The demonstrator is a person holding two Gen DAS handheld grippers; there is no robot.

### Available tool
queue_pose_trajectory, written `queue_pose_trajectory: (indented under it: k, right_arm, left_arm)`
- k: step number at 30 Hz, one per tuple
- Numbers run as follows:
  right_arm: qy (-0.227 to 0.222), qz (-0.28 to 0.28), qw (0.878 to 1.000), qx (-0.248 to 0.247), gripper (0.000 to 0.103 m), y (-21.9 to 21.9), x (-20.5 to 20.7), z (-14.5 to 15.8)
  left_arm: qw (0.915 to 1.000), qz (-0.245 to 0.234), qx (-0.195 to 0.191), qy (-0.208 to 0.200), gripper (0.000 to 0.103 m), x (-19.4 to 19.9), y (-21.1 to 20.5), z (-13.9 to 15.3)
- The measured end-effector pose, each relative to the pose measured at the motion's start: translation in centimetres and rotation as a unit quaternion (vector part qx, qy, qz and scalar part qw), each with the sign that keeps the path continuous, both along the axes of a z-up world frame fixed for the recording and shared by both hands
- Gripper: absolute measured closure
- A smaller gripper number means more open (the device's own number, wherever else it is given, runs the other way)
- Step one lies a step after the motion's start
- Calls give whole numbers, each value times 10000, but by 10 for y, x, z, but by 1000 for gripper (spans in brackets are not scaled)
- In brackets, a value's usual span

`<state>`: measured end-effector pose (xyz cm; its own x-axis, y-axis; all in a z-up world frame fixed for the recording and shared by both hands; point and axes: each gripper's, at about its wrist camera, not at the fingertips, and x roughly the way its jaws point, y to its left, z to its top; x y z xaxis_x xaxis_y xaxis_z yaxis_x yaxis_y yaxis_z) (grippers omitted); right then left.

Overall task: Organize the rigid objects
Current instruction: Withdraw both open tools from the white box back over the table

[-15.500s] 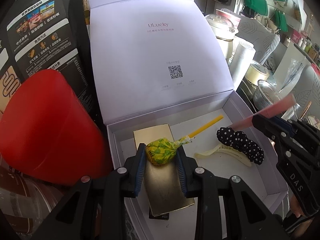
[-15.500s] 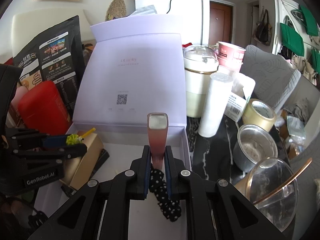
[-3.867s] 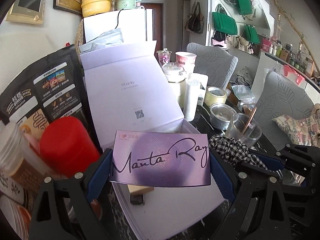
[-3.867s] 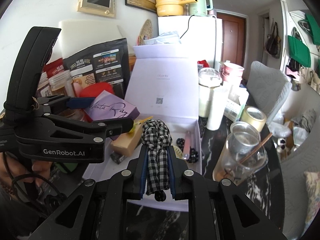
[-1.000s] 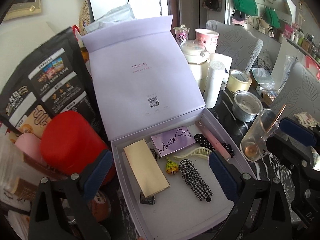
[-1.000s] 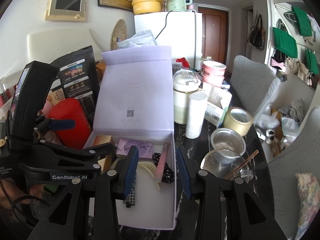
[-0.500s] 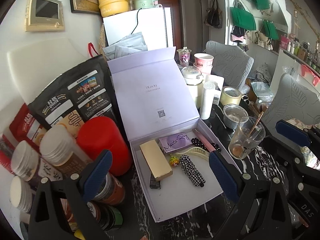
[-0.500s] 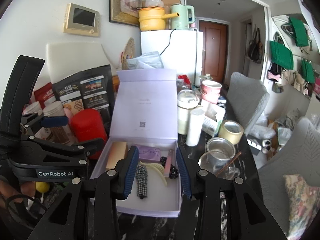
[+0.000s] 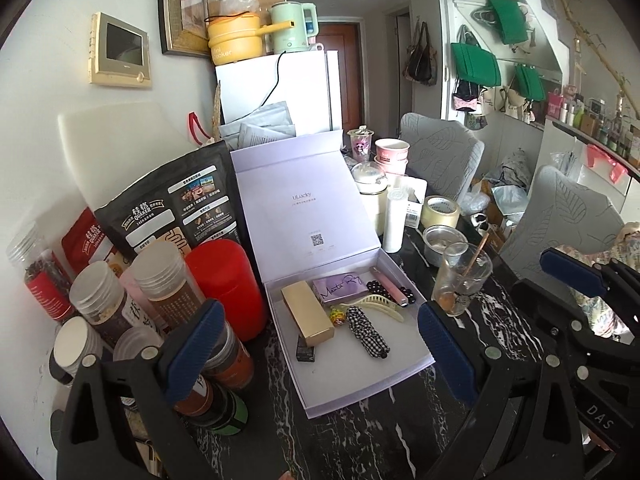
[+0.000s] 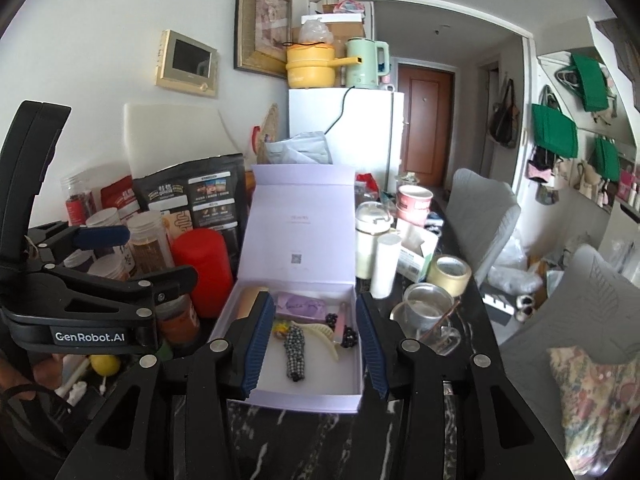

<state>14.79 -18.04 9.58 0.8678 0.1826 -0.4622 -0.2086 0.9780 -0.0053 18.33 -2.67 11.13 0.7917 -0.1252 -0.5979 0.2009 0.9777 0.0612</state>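
An open lavender box point(image 9: 384, 364) stands on the black marble table with its lid upright. It holds a gold box point(image 9: 308, 314), a purple "Manta Ray" palette point(image 9: 340, 286), a lollipop point(image 9: 337, 315), a checked scrunchie point(image 9: 366, 332), a cream hair claw point(image 9: 380, 304), a pink tube point(image 9: 390, 286) and a dotted scrunchie point(image 9: 376, 289). My left gripper point(image 9: 318, 310) hangs wide open and empty, high and back from the box. My right gripper point(image 10: 313, 298) is also back from the box point(image 10: 312, 378), its jaws opening slightly with nothing between them.
A red canister point(image 9: 228, 284), several lidded jars point(image 9: 160, 280) and a black oat bag point(image 9: 168, 208) crowd the box's left. To its right stand a glass with a stick point(image 9: 460, 280), a metal bowl point(image 9: 444, 240), a tape roll point(image 9: 442, 210) and a white tube point(image 9: 394, 220).
Both grippers have drawn back and risen from the box, which now looks smaller with more of the room in view. The right jaws stand a little wider.
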Motion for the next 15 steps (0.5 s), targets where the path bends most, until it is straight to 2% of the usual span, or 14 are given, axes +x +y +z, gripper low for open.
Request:
queue_pose_trajectory:
  k: [3, 7, 9, 15]
  right_arm:
    - [-30, -32, 10000, 37, 48, -1, -11, -1]
    - [4, -154, 9999, 22, 43, -1, -23, -6]
    - [38, -241, 9997, 50, 33, -1, -30, -11]
    - [224, -412, 9989, 62, 31, 1, -49, -30]
  left_arm:
    - [10000, -28, -14, -73, 4, -13, 0, 0]
    - [9999, -41, -53, -93, 4, -29, 1, -4]
    - [9999, -36, -58, -103, 4, -36, 2, -9]
    - [9999, 82, 110, -82, 4, -57, 6, -23]
